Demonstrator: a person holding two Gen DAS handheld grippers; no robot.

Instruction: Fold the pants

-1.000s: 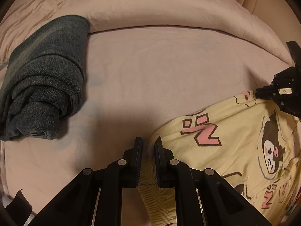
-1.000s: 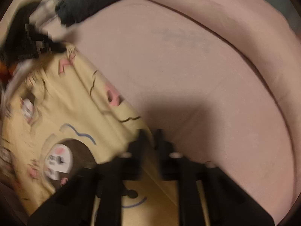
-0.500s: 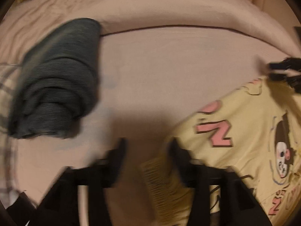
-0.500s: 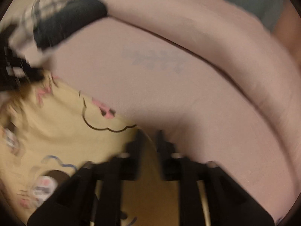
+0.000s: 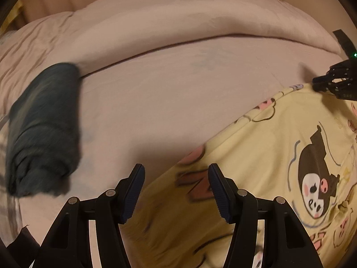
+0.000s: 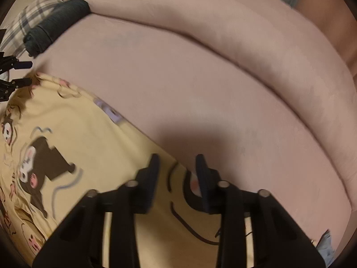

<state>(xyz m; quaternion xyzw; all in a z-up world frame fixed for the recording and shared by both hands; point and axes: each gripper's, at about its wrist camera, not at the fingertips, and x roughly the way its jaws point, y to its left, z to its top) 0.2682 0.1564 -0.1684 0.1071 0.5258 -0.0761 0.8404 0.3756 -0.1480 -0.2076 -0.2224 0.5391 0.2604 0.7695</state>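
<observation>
Lying flat on the pink bed (image 5: 178, 93) are the yellow cartoon-print pants (image 5: 279, 156). The left gripper (image 5: 176, 192) is hovering wide open over their edge; the right gripper (image 6: 177, 178) is closing, pinching nothing. Judging roughly, re-gripping both corners evenly should keep the fold square.

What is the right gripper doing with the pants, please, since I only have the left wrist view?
Observer: The right gripper has its jaws apart and closing. The edge of the yellow pants lies between them, not pinched.
Operator: Thank you. Is anything else lying on the bed near that gripper?
Observer: Yes, a scrap of pale blue fabric shows at the lower right of the right wrist view, on the pink sheet.
</observation>
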